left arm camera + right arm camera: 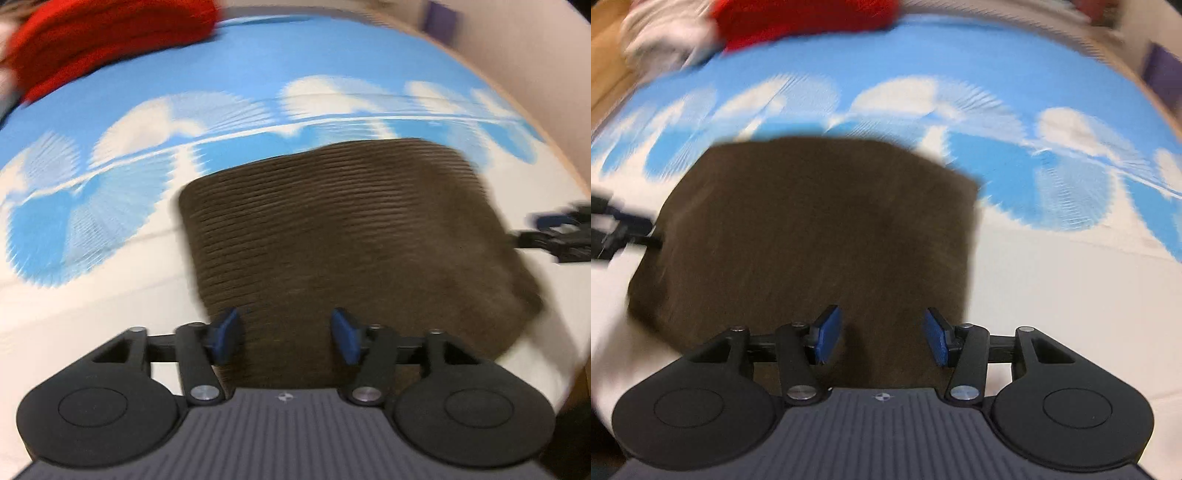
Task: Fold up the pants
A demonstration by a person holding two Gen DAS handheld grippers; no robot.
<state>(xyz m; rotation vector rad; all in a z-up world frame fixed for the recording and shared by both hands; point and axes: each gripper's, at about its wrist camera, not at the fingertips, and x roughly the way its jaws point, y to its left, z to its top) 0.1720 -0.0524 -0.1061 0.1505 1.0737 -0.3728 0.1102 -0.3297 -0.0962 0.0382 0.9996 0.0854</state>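
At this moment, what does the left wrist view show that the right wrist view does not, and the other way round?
Only the left wrist view shows the ribbed texture of the brown pants and the left gripper close up, jaws apart, nothing pinched. Only the right wrist view shows a white cloth heap beside the red fabric, and the right gripper close up, also open. Both show the folded pants on the blue and white sheet, the red fabric beyond, and the other gripper at the pants' side edge.

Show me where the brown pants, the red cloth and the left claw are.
brown pants (343,236), left wrist view, middle of folded fabric
red cloth (110,40), left wrist view, its centre
left claw (286,334), left wrist view, between fingertips
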